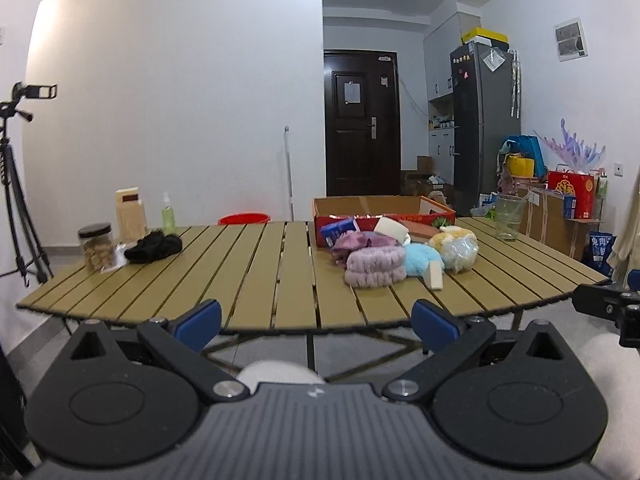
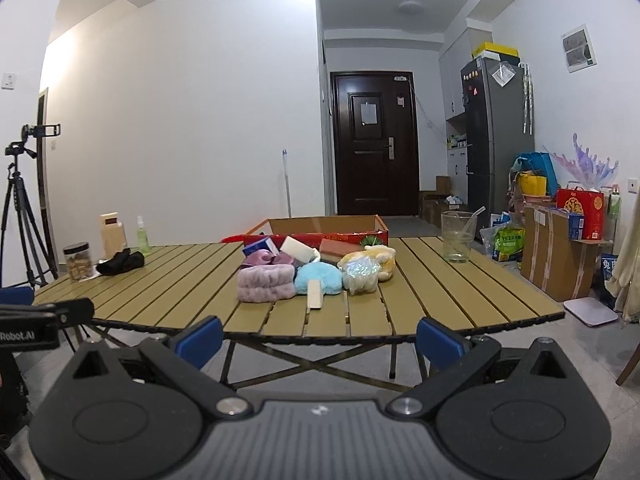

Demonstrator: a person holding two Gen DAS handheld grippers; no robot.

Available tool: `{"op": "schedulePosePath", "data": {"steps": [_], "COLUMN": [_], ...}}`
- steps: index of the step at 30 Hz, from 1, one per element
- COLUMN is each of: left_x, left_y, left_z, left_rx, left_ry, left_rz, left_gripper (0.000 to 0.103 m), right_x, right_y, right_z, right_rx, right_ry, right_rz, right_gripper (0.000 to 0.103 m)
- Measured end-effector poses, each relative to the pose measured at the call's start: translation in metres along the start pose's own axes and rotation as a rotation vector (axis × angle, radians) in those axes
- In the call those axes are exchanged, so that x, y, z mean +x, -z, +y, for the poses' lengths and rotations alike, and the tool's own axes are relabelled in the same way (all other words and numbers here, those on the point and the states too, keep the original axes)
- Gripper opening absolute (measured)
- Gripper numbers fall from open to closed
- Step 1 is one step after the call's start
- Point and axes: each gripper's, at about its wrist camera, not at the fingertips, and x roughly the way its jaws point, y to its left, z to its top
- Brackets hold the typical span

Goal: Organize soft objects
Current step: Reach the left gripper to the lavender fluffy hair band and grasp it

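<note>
Fingers of left gripper (image 1: 316, 322) and right gripper (image 2: 318, 340) spread wide, empty, short of table (image 2: 460, 304); soft pile ahead: pink headband (image 2: 266, 283), blue plush (image 2: 320, 278), before cardboard box (image 2: 324, 225), probably its destination.

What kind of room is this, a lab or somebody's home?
Most likely a lived-in flat: a fridge with magnets, a front door down the hall, and a folding table of household bits. The tripod suggests recording.

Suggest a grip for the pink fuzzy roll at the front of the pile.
Take the pink fuzzy roll across its stacked folds, top to bottom, coming from the table's near edge: that face is bare, while the blue plush crowds its right. Both the left gripper and right gripper are open, short of the table.
</note>
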Motion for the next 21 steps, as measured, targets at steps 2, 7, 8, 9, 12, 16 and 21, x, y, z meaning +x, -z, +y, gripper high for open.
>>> {"op": "schedulePosePath", "data": {"steps": [2, 7, 8, 9, 12, 16, 21], "left_x": [0.025, 0.105, 0.123, 0.142, 0.196, 0.277, 0.337], "left_y": [-0.010, -0.032, -0.037, -0.042, -0.054, -0.061, -0.059], "left_z": [0.001, -0.003, -0.002, -0.003, -0.006, -0.005, -0.004], "left_rx": [0.006, 0.003, -0.005, -0.012, -0.043, -0.131, -0.205], "left_ry": [0.018, 0.053, 0.067, 0.075, 0.108, 0.163, 0.226], "left_rz": [-0.005, 0.041, 0.050, 0.061, 0.083, 0.209, 0.295], "left_gripper": [0.103, 0.103, 0.103, 0.103, 0.097, 0.068, 0.034], "right_x": [0.021, 0.092, 0.109, 0.125, 0.182, 0.263, 0.338], "right_y": [-0.007, -0.027, -0.031, -0.035, -0.048, -0.063, -0.078], "right_z": [-0.005, -0.014, -0.016, -0.017, -0.023, -0.026, -0.019], "right_rx": [0.006, 0.005, 0.008, 0.014, 0.057, 0.085, 0.114], "right_ry": [-0.007, -0.012, -0.021, -0.029, -0.052, -0.109, -0.202], "right_rz": [0.003, 0.014, 0.020, 0.024, 0.024, 0.106, 0.202], "right_gripper": [0.103, 0.103, 0.103, 0.103, 0.103, 0.103, 0.051]}}
